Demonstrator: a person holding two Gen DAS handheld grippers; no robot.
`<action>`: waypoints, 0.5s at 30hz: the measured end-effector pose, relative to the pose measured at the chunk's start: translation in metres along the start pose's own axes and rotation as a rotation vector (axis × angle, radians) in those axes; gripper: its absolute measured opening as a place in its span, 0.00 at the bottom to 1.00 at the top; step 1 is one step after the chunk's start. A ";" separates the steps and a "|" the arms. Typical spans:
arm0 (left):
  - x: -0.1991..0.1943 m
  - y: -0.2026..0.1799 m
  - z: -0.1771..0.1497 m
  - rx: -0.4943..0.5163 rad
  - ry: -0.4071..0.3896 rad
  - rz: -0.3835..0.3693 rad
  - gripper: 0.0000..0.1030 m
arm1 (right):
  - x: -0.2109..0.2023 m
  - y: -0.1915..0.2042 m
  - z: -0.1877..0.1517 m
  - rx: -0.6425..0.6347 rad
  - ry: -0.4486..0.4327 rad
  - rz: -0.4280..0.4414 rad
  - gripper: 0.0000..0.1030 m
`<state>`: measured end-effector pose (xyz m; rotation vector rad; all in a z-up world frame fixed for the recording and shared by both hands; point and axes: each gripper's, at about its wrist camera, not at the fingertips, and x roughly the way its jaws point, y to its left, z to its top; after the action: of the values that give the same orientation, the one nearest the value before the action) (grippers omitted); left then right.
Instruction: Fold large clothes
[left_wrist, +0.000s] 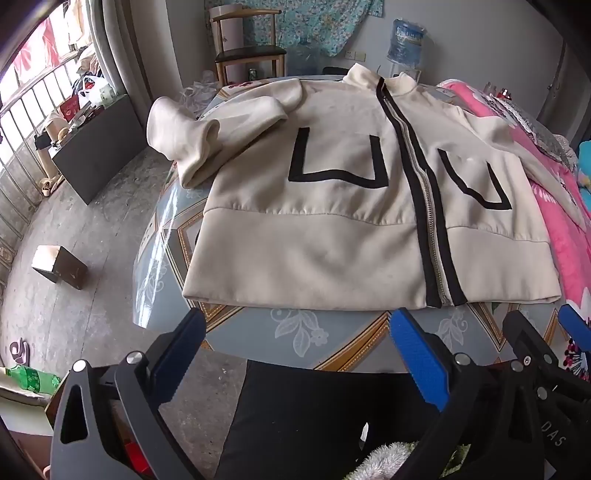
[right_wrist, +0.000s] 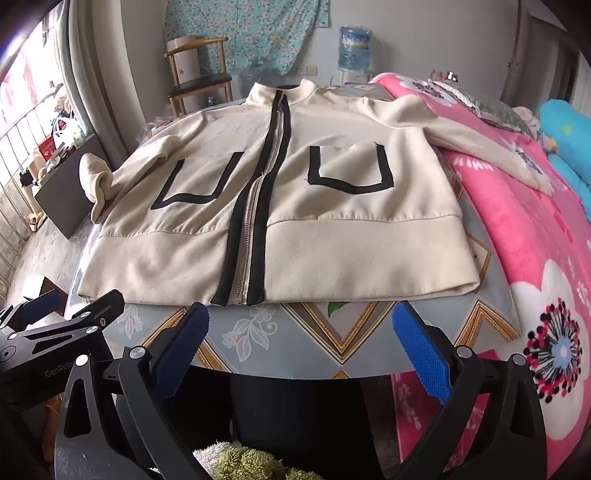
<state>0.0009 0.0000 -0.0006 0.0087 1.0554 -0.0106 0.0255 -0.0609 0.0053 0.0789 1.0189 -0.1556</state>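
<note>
Both grippers, left (left_wrist: 297, 354) and right (right_wrist: 301, 349), wide open, empty; jacket (right_wrist: 280, 221) flat ahead on desk (right_wrist: 332, 332), hem nearest.

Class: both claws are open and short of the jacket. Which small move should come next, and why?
Probably the left claw should reach for the bunched left sleeve. The cream jacket lies flat and zipped; that sleeve hangs off the table, and neither it nor the right claw holds anything.
</note>
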 end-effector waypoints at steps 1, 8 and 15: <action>0.000 0.000 0.000 0.000 0.001 0.001 0.95 | 0.000 0.000 0.000 -0.002 0.000 -0.002 0.93; 0.001 -0.004 0.006 0.001 -0.002 0.011 0.95 | 0.002 -0.001 0.001 0.000 0.013 0.007 0.93; 0.001 0.002 -0.001 -0.010 -0.016 0.000 0.95 | 0.002 0.002 0.004 0.000 0.000 0.006 0.93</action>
<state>0.0006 0.0023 -0.0020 -0.0003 1.0398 -0.0057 0.0298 -0.0599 0.0060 0.0823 1.0184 -0.1503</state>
